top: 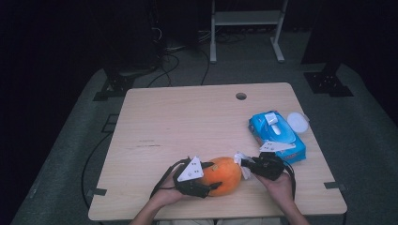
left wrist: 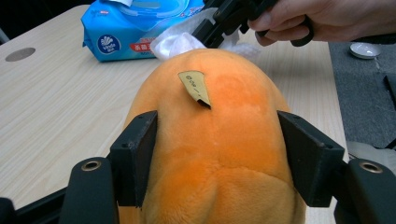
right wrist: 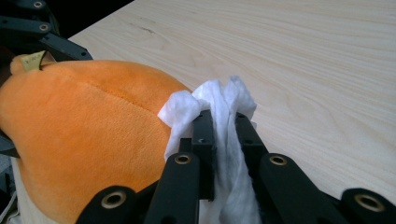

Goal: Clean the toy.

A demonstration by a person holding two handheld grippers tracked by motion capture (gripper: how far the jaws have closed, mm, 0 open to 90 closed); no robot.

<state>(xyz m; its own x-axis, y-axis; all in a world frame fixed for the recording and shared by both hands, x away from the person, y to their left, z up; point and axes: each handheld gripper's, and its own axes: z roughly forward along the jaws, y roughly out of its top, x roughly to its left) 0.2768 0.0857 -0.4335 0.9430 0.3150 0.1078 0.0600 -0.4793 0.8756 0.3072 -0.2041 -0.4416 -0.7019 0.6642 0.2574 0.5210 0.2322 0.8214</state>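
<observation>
An orange plush toy (top: 224,175) lies near the table's front edge. My left gripper (top: 206,180) is shut on it, a black jaw pressed against each side of the toy (left wrist: 215,154), which bears a small yellow tag (left wrist: 195,87). My right gripper (top: 246,165) is shut on a crumpled white wipe (right wrist: 219,116), and the wipe (top: 241,160) touches the right end of the toy (right wrist: 79,140). In the left gripper view the wipe (left wrist: 175,43) shows just beyond the toy, under the right gripper (left wrist: 210,32).
A blue pack of wipes (top: 278,136) with its flap up lies right of the toy, beside the right hand. A small white round lid (top: 297,122) sits at the table's right edge. A cable hole (top: 241,96) marks the far side of the wooden table (top: 178,122).
</observation>
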